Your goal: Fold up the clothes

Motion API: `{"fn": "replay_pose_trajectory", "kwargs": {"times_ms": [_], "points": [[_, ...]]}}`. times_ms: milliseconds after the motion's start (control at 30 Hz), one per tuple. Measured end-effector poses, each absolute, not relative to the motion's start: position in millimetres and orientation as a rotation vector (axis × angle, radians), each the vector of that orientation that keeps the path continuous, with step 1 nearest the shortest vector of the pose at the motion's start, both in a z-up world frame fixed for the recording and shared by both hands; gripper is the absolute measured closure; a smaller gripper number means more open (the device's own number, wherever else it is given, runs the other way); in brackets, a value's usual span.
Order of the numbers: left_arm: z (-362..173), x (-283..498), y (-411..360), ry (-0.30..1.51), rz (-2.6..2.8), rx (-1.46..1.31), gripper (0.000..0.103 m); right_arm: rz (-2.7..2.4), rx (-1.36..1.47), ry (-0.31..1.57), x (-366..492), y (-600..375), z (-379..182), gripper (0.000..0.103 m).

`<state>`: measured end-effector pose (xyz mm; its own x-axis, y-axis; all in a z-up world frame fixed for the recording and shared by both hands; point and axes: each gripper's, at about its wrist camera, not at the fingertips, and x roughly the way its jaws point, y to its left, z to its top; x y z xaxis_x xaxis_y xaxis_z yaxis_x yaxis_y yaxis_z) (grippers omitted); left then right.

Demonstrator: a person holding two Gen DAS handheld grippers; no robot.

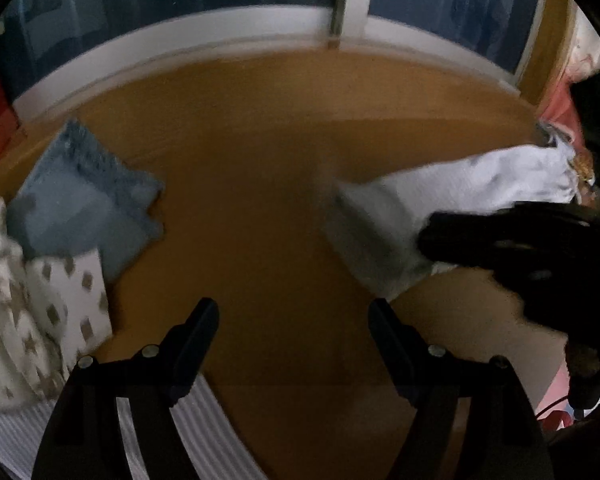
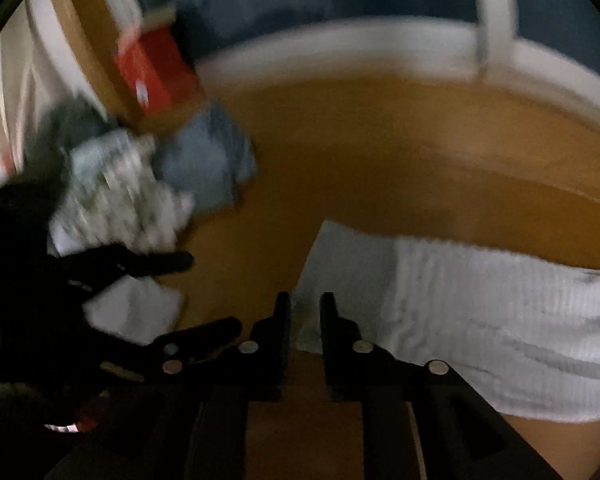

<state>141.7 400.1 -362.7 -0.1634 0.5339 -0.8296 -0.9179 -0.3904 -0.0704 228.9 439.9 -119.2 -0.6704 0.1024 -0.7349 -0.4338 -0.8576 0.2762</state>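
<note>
Lying on orange surface [image 1: 268,184]: white garment [image 2: 480,312], folded pile [image 1: 40,280].

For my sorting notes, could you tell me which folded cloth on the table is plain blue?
The blue folded cloth at the table's left; the one overlapping its near edge, the star-patterned cloth, is white with grey stars.

surface: mustard sheet [image 1: 260,152] | on it: white garment [image 2: 480,320], blue folded cloth [image 1: 84,200], star-print cloth [image 1: 32,312]

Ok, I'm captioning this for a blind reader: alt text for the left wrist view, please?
The left hand-held gripper hangs open and empty over a brown table. A white garment lies at right beside the right hand-held gripper; blue and star-print clothes sit at left.
</note>
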Motion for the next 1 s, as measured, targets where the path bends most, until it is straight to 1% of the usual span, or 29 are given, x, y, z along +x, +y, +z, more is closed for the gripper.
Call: {"fn": "replay_pose_trajectory", "kwargs": {"times_ms": [33, 67, 133, 200, 333, 467, 500, 567, 600, 700, 733, 800, 833, 933, 1000], "points": [[-359.8, 144.3, 407.8, 0.571, 1.747, -0.973, 0.027, 2.512, -1.046, 0.630, 241.0, 446.8, -116.7, 0.067], [-357.2, 147.0, 415.7, 0.577, 1.739, -0.954, 0.027, 2.476, -1.010, 0.628, 253.1, 453.8, -114.1, 0.063], [-352.0, 157.1, 433.0, 0.584, 1.712, -0.910, 0.027, 2.379, -0.995, 0.633, 271.3, 469.7, -118.0, 0.062], [-349.9, 169.3, 452.6, 0.596, 1.673, -0.871, 0.027, 2.289, -0.998, 0.686, 283.6, 484.7, -129.0, 0.062], [-376.7, 181.2, 486.5, 0.654, 1.611, -0.904, 0.027, 2.206, -1.006, 0.725, 289.5, 493.1, -150.1, 0.062], [-402.5, 192.9, 499.5, 0.741, 1.609, -0.927, 0.027, 2.179, -1.048, 0.667, 281.0, 478.0, -167.8, 0.062], [-408.3, 194.9, 500.8, 0.756, 1.607, -0.941, 0.025, 2.174, -1.052, 0.637, 279.0, 472.3, -170.8, 0.062], [-412.9, 193.2, 502.0, 0.737, 1.612, -0.956, 0.021, 2.165, -1.060, 0.593, 275.5, 462.3, -173.5, 0.062], [-414.9, 192.2, 502.7, 0.725, 1.614, -0.963, 0.021, 2.162, -1.064, 0.579, 274.2, 458.3, -173.9, 0.062], [-415.9, 188.7, 506.9, 0.688, 1.607, -1.023, 0.021, 2.174, -1.092, 0.568, 274.2, 453.8, -172.8, 0.062], [-413.9, 190.9, 508.8, 0.685, 1.614, -1.024, 0.021, 2.184, -1.089, 0.594, 278.3, 455.0, -170.7, 0.065], [-406.1, 198.6, 512.6, 0.686, 1.635, -1.003, 0.024, 2.202, -1.007, 0.674, 298.6, 462.4, -160.1, 0.065], [-400.2, 203.7, 514.4, 0.687, 1.649, -0.981, 0.024, 2.192, -0.968, 0.685, 310.3, 467.3, -155.0, 0.065], [-385.4, 227.3, 531.2, 0.691, 1.658, -0.902, 0.024, 2.125, -0.898, 0.667, 348.5, 488.5, -143.5, 0.065], [-384.0, 242.4, 547.7, 0.704, 1.662, -0.874, 0.024, 2.060, -0.906, 0.627, 369.9, 508.7, -144.9, 0.065]]}}
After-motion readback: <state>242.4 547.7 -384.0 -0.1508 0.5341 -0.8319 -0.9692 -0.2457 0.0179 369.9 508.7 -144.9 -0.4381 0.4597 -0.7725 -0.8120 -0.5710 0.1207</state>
